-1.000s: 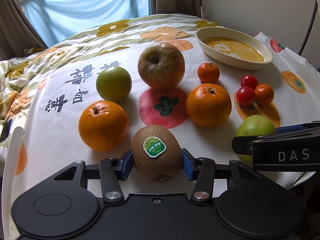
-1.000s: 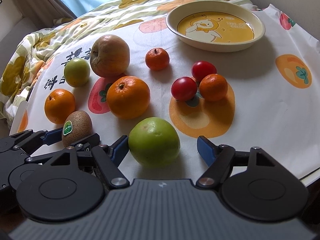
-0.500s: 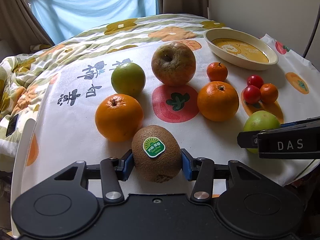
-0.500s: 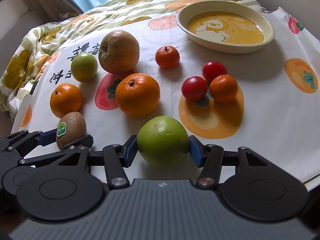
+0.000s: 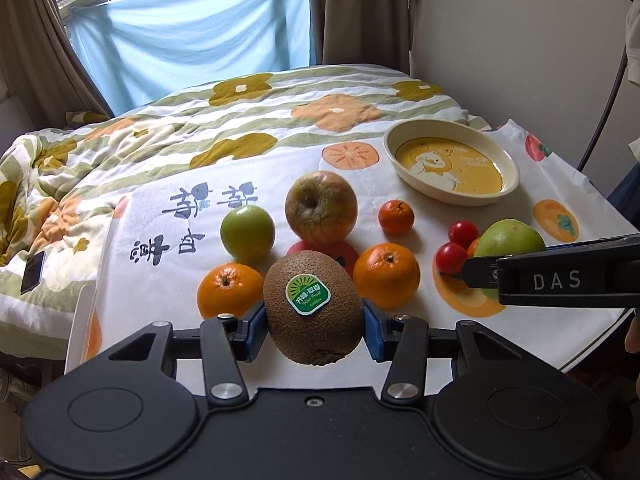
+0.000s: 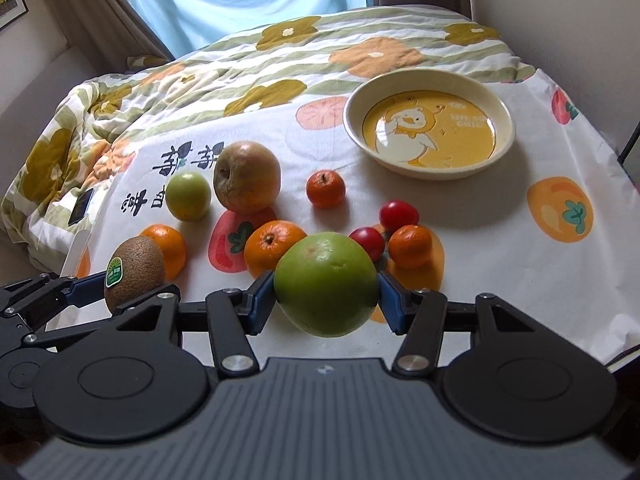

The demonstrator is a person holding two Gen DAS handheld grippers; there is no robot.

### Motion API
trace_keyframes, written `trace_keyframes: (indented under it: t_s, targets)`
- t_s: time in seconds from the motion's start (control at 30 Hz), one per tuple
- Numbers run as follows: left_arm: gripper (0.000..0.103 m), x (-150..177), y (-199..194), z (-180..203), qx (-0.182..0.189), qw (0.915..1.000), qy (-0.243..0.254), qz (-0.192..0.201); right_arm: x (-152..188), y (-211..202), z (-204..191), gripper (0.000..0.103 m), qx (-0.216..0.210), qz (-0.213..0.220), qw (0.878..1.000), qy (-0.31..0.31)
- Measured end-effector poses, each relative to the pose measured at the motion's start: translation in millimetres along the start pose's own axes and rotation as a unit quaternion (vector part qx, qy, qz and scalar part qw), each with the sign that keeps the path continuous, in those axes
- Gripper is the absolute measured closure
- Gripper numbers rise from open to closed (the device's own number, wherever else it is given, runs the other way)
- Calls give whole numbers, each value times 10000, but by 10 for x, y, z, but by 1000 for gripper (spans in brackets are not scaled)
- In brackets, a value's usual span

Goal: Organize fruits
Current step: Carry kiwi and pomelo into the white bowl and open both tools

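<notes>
Kiwi [image 5: 314, 308] up off the cloth, pinched between the blue pads of the left hand-held gripper [image 5: 314, 322], green sticker facing the camera. The jaws stand partly closed, both pads pressing its sides. Alongside, the right hand-held gripper [image 6: 326, 292] has the big green fruit [image 6: 326, 282] clamped the same way; its jaws have just been closing, the fruit between them, and it hangs clear of the printed tablecloth [image 6: 500, 264].

Everything else sits on that cloth. Just behind the kiwi, two oranges: one [image 5: 228, 290] to its left, one [image 5: 386, 274] to its right. Further back, a small green fruit [image 5: 248, 234] just beside a large russet apple [image 5: 320, 208]. Right of the apple, standing alone, a small mandarin [image 5: 396, 217]. Near the green fruit in the right wrist view, two cherry tomatoes, [image 6: 367, 242] and [image 6: 399, 215], cluster against another small mandarin [image 6: 410, 246] on an orange print. At the far right corner, the cream plate [image 6: 502, 110] with the yellow duck picture, nothing in it, well apart from the fruit.

Beyond the cloth, a flowered quilt [image 5: 280, 104], a dark phone [image 5: 33, 272] lying on its left part, and a pale blue curtain [image 5: 192, 36] at the window.
</notes>
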State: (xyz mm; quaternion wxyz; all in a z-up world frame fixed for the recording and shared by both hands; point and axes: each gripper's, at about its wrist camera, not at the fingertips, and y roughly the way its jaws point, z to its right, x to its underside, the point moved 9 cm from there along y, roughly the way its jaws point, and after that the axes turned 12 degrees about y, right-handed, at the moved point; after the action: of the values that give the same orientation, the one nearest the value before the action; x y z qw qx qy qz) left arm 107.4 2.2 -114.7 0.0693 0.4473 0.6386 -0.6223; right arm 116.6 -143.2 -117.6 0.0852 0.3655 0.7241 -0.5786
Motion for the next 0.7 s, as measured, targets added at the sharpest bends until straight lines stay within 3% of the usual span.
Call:
trace_keyframes:
  t_s: [0.33,0.7]
  targets:
    - [51,-630,-13,282,2,9994,189,277,-517,-277,520,33,178,324,9993,-86]
    - [51,-1256,350,605,-173,9996,-54,196,-1228,-73,1117,33,102,286,9990,-326]
